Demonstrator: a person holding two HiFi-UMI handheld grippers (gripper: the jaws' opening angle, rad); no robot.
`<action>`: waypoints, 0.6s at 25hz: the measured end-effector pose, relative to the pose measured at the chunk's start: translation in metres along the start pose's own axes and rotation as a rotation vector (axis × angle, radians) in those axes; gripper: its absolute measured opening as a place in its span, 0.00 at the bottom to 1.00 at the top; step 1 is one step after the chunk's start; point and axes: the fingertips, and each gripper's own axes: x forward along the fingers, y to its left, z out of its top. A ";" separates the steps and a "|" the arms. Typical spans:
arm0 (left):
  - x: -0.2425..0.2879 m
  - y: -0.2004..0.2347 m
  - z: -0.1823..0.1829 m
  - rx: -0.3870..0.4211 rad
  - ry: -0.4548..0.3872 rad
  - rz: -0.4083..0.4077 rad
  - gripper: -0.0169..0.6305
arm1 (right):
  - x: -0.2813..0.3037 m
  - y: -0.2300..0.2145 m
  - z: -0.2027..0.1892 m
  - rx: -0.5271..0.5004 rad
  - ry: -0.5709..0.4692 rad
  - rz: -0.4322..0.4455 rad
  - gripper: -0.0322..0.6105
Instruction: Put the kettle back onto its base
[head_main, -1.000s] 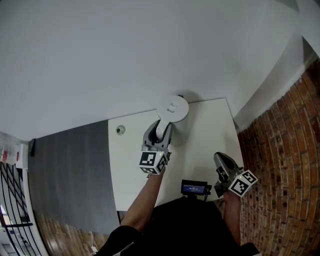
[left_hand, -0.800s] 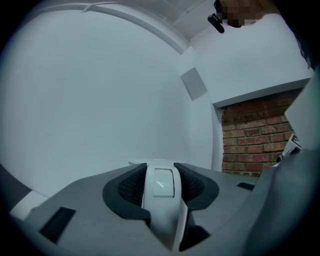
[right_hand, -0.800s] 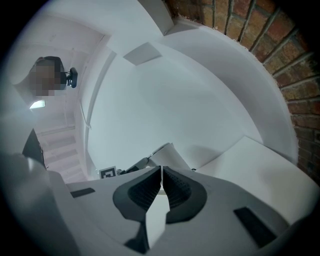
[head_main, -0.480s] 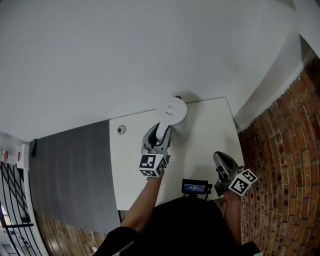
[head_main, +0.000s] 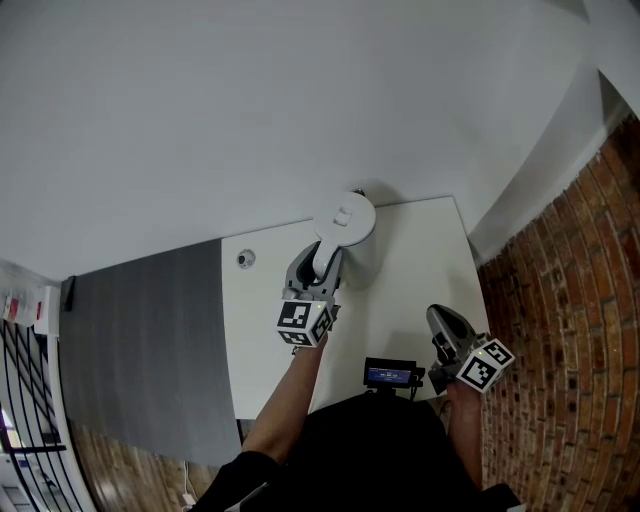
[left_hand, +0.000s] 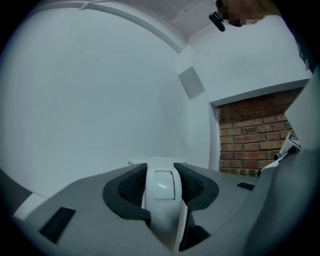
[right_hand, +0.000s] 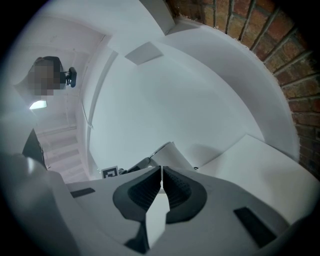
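Currently my left hand-held gripper clamps the handle of the kettle level to carry it upright at twelve o'clock on the table, base unseen, while the right hand-held gripper sits clenched, empty, at four o'clock.

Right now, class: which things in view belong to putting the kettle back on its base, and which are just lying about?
Belongs to the job:
kettle
left gripper, shut on the kettle's handle
table
The base cannot be made out.

Just lying about:
right gripper, shut and empty
small round fitting in the tabletop
small screen near the person
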 end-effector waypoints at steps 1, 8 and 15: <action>0.002 0.002 0.001 -0.002 0.000 0.000 0.31 | 0.000 0.000 -0.001 0.001 0.000 0.000 0.08; 0.010 0.002 0.004 0.003 0.022 -0.024 0.31 | -0.004 0.002 -0.004 0.008 0.005 -0.001 0.08; 0.022 0.007 0.005 -0.017 0.077 -0.043 0.31 | -0.001 0.003 -0.005 0.007 0.008 0.007 0.08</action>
